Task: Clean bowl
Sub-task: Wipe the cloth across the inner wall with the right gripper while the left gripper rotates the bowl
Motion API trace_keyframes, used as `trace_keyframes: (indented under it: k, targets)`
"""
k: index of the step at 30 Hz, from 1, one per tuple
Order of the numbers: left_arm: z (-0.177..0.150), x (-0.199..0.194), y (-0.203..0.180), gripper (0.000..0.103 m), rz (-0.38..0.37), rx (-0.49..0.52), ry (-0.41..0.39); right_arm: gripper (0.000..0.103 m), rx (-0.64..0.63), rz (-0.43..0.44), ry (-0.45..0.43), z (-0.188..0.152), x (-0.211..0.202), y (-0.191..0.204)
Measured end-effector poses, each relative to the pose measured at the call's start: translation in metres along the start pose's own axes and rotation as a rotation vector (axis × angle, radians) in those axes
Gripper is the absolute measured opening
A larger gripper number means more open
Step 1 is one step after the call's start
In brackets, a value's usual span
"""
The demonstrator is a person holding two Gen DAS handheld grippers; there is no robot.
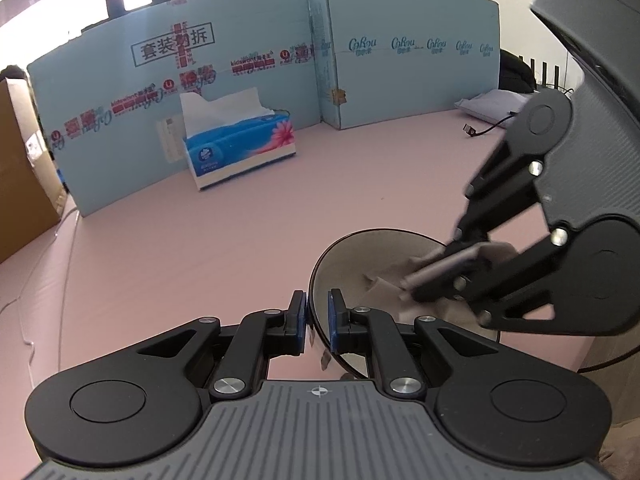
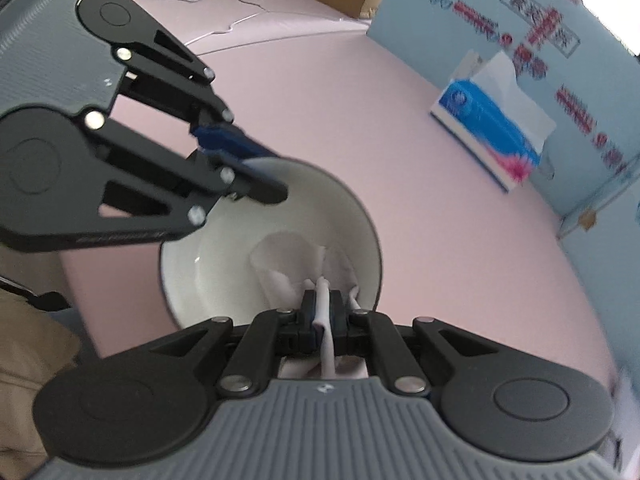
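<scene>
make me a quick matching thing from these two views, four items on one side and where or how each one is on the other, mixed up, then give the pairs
Items
1. left gripper
2. right gripper
3. bowl
4. tissue box

States
A. stands near the blue cardboard wall, a sheet sticking out of its top
B. clamped on the bowl's rim, one pad inside and one outside
C. white inside with a dark rim, on the pink table
D. shut on a white tissue, down inside the bowl

Pairs: 1-B, 2-D, 3-C, 4-A
</scene>
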State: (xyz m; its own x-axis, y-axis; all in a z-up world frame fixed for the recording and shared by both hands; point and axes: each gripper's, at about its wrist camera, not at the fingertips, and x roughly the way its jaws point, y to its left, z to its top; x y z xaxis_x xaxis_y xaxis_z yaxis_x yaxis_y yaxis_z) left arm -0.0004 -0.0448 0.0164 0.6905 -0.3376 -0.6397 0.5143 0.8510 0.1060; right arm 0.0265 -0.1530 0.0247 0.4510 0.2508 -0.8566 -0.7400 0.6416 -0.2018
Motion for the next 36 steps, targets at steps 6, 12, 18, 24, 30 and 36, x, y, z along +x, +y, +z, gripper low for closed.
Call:
trace_keyframes:
  k: [6, 12, 18, 24, 30, 36]
  targets:
    - [0.0, -0.001, -0.001, 0.015, 0.002, 0.005, -0.002, 0.006, 0.071, 0.087, 0.016, -0.002, -0.006, 0.0]
    - [0.0, -0.006, 0.001, 0.014, -0.01, -0.005, -0.023, 0.006, 0.088, 0.123, 0.019, -0.006, -0.006, 0.002]
    - [0.001, -0.005, 0.002, 0.014, -0.011, -0.003, -0.023, 0.006, 0.041, 0.047, 0.027, -0.004, -0.001, -0.001]
    - [-0.002, 0.0, 0.005, 0.014, -0.016, -0.001, -0.006, 0.005, -0.02, -0.028, 0.002, 0.005, 0.014, -0.001]
    - [-0.003, 0.004, 0.007, 0.015, -0.021, -0.006, 0.002, 0.005, -0.013, -0.022, -0.058, 0.018, 0.02, -0.008]
    - [-0.002, 0.009, 0.01, 0.015, -0.022, -0.03, 0.015, 0.005, -0.004, -0.004, -0.122, 0.027, 0.019, -0.008]
